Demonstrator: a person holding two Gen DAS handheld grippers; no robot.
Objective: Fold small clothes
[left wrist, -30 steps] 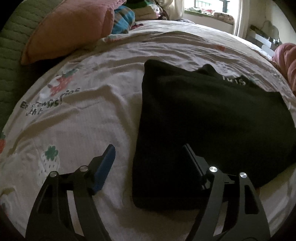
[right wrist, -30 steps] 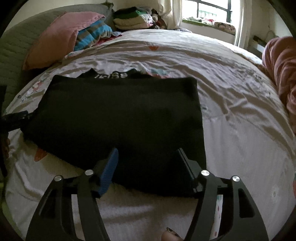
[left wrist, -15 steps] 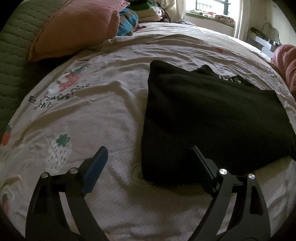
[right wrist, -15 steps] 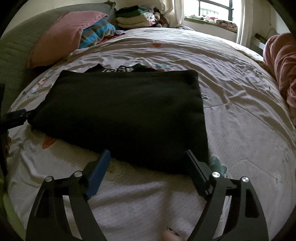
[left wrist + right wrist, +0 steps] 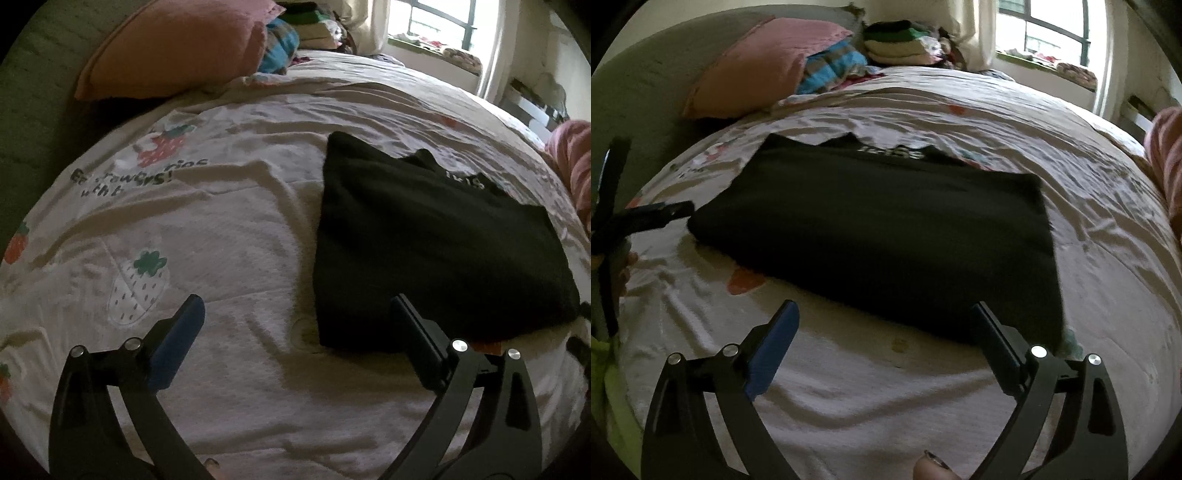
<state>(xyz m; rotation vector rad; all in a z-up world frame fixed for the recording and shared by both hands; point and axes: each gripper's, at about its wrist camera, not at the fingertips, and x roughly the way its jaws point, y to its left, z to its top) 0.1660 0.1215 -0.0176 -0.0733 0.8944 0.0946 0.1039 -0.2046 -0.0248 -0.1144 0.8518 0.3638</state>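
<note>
Fold done: shirt (image 5: 886, 229) lay flat on bed (image 5: 871, 398); both hand-held grippers (image 5: 295, 332) (image 5: 884, 332) just spread, empty. Next fold needs fresh edge grips.

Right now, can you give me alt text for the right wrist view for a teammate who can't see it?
A folded black garment lies flat on a strawberry-print bedsheet, just beyond the right gripper, whose jaws have just been opening and hold nothing. The left gripper sits at the garment's left edge; a pink pillow lies behind.
</note>
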